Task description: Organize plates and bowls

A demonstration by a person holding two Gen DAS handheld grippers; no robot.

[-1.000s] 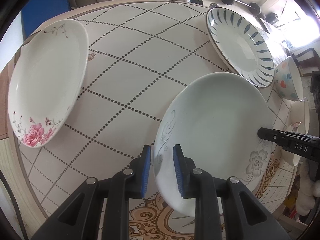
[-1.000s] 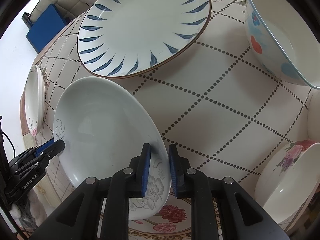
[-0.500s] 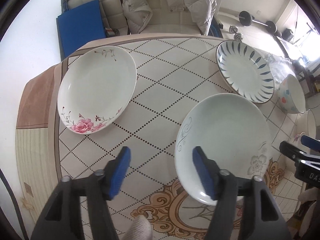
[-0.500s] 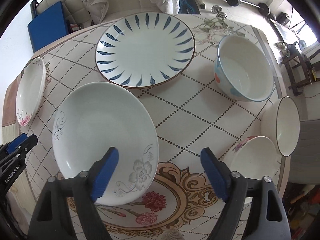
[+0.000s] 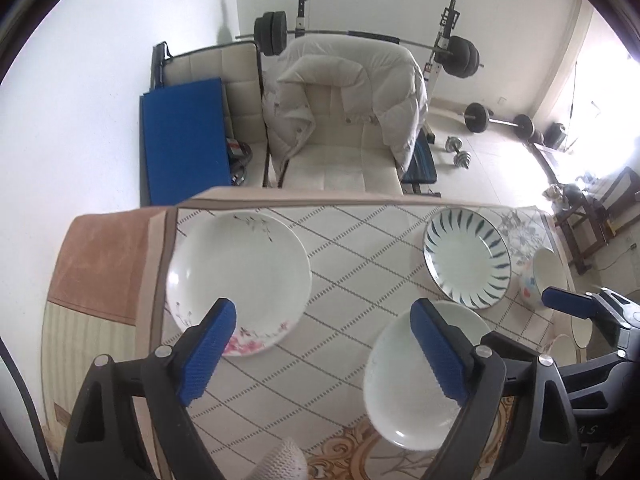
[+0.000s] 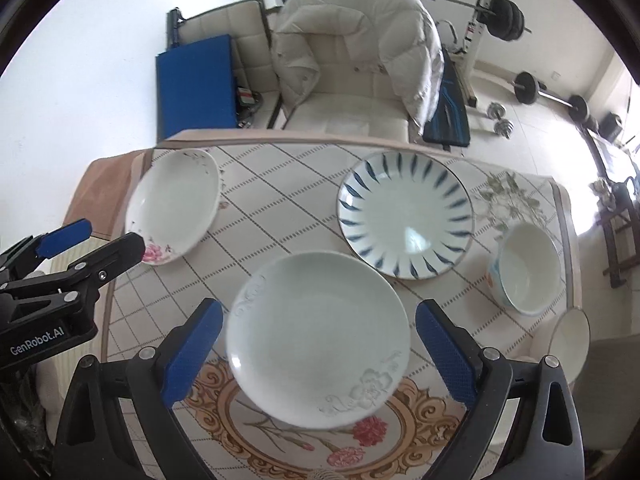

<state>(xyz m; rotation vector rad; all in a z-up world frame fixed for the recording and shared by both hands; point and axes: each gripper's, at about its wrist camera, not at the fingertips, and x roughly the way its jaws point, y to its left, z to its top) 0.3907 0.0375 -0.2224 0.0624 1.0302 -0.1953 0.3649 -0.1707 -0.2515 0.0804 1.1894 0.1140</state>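
A plain white plate with a grey flower (image 6: 318,340) lies flat at the table's front middle; it also shows in the left wrist view (image 5: 404,384). A pink-flower plate (image 5: 238,280) (image 6: 174,206) lies at the left. A blue-leaf plate (image 6: 406,214) (image 5: 466,258) lies at the back right. My left gripper (image 5: 324,346) is open and empty, high above the table. My right gripper (image 6: 316,354) is open and empty, high above the white plate. The left gripper also shows in the right wrist view (image 6: 96,236).
A white bowl with coloured spots (image 6: 526,268) stands at the right, with two smaller white bowls (image 6: 570,340) near the right edge. A sofa with a white jacket (image 6: 352,44) stands behind the table (image 6: 280,184). Weights lie on the floor.
Both grippers were shut on the white plate's rim a second ago. They let go, opened wide and rose well above the table. The plate now lies flat.
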